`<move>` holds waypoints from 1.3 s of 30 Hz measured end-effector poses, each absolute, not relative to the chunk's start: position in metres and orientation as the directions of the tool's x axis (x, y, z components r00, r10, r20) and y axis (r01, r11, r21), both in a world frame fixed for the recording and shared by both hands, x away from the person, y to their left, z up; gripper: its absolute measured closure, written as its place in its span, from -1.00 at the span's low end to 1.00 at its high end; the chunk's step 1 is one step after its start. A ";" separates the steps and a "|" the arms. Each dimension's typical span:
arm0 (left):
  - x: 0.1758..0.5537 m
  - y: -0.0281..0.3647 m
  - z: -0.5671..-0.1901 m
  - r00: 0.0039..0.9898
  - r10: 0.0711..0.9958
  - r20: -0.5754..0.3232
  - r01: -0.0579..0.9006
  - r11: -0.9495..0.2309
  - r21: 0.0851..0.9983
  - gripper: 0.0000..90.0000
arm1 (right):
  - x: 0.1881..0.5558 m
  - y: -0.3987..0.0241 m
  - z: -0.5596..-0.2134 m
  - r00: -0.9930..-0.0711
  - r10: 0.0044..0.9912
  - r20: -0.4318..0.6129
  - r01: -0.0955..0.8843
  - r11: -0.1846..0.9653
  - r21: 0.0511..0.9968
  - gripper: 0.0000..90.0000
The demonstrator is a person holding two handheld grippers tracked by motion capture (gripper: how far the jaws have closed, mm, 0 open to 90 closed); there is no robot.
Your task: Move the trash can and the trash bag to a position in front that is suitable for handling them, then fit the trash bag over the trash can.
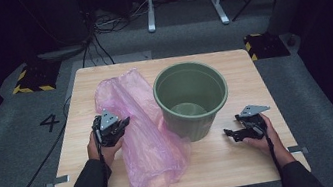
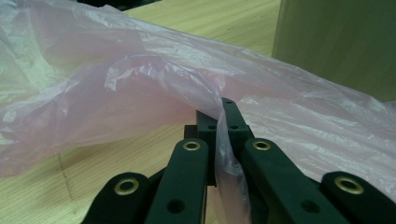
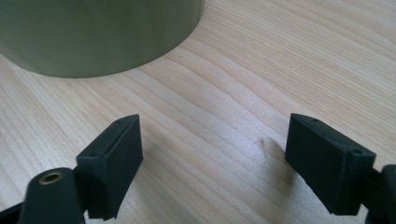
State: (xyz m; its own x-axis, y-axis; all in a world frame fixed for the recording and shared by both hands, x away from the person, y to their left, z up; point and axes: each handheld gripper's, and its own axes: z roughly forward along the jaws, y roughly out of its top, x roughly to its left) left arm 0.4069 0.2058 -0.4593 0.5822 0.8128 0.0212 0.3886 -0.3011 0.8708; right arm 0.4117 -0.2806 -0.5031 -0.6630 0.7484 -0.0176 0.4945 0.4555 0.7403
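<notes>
Pink plastic bag (image 1: pixel 142 127) lying crumpled on the counter (image 1: pixel 231 70), just left of the green bin (image 1: pixel 191 98) and touching its side. Pinched by the left gripper (image 2: pixel 222 122), jaws clamped tight on a fold of film. Right gripper (image 3: pixel 212 161) parked beside the bin's base, jaws wide apart, holding nothing. Probably early days: bag grabbed, not yet opened or fitted into the bin.

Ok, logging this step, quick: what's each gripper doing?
Left gripper: closed on the pink bag.
Right gripper: open, holding nothing.
</notes>
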 end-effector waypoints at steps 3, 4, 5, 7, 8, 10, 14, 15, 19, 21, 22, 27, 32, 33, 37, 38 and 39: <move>0.406 0.209 -0.458 0.582 0.813 0.019 0.382 -0.294 0.876 0.99 | 0.413 -0.280 -0.503 -0.660 0.751 -0.021 0.494 0.456 0.741 -0.58; 0.405 0.210 -0.457 0.581 0.814 0.016 0.379 -0.288 0.879 0.99 | 0.413 -0.280 -0.503 -0.659 0.752 -0.019 0.496 0.454 0.741 -0.58; 0.405 0.211 -0.456 0.580 0.815 0.017 0.374 -0.285 0.882 0.99 | 0.413 -0.280 -0.503 -0.657 0.754 -0.018 0.498 0.452 0.740 -0.58; 0.403 0.211 -0.454 0.576 0.817 0.025 0.360 -0.281 0.890 0.99 | 0.413 -0.280 -0.503 -0.654 0.756 -0.018 0.500 0.450 0.740 -0.58; 0.402 0.211 -0.451 0.575 0.817 0.030 0.350 -0.279 0.894 0.99 | 0.413 -0.280 -0.503 -0.652 0.758 -0.016 0.502 0.448 0.740 -0.58; 0.400 0.211 -0.447 0.573 0.819 0.033 0.332 -0.269 0.904 0.99 | 0.413 -0.280 -0.503 -0.651 0.759 -0.016 0.503 0.447 0.740 -0.58; 0.393 0.210 -0.438 0.580 0.813 0.039 0.304 -0.261 0.916 0.99 | 0.413 -0.281 -0.503 -0.651 0.759 -0.012 0.505 0.445 0.739 -0.58; 0.392 0.210 -0.437 0.583 0.811 0.044 0.294 -0.262 0.919 0.99 | 0.413 -0.281 -0.503 -0.651 0.759 -0.012 0.506 0.445 0.739 -0.58; 0.386 0.210 -0.431 0.591 0.805 0.055 0.271 -0.263 0.926 0.99 | 0.413 -0.281 -0.503 -0.651 0.759 -0.012 0.506 0.445 0.739 -0.58; 0.382 0.210 -0.428 0.594 0.802 0.061 0.261 -0.264 0.928 0.99 | 0.413 -0.281 -0.503 -0.651 0.759 -0.012 0.506 0.445 0.739 -0.58; 0.380 0.211 -0.426 0.593 0.802 0.063 0.255 -0.262 0.931 0.99 | 0.413 -0.281 -0.503 -0.651 0.759 -0.013 0.505 0.446 0.739 -0.58; 0.368 0.215 -0.413 0.604 0.794 0.072 0.207 -0.244 0.947 0.99 | 0.413 -0.281 -0.503 -0.652 0.758 -0.013 0.504 0.446 0.739 -0.58; 0.358 0.217 -0.396 0.625 0.776 0.089 0.136 -0.220 0.966 0.99 | 0.410 -0.281 -0.503 -0.648 0.761 -0.021 0.501 0.448 0.741 -0.57; 0.357 0.217 -0.394 0.626 0.775 0.087 0.131 -0.214 0.968 0.99 | 0.410 -0.281 -0.503 -0.648 0.761 -0.021 0.501 0.448 0.741 -0.57; 0.352 0.217 -0.384 0.638 0.764 0.097 0.102 -0.208 0.973 0.99 | 0.408 -0.282 -0.503 -0.645 0.764 -0.023 0.502 0.446 0.741 -0.57; 0.349 0.216 -0.379 0.644 0.758 0.102 0.089 -0.207 0.974 0.99 | 0.408 -0.282 -0.503 -0.645 0.764 -0.026 0.500 0.447 0.742 -0.57; 0.349 0.216 -0.379 0.644 0.758 0.102 0.089 -0.207 0.974 0.99 | 0.408 -0.282 -0.503 -0.645 0.764 -0.026 0.500 0.447 0.742 -0.57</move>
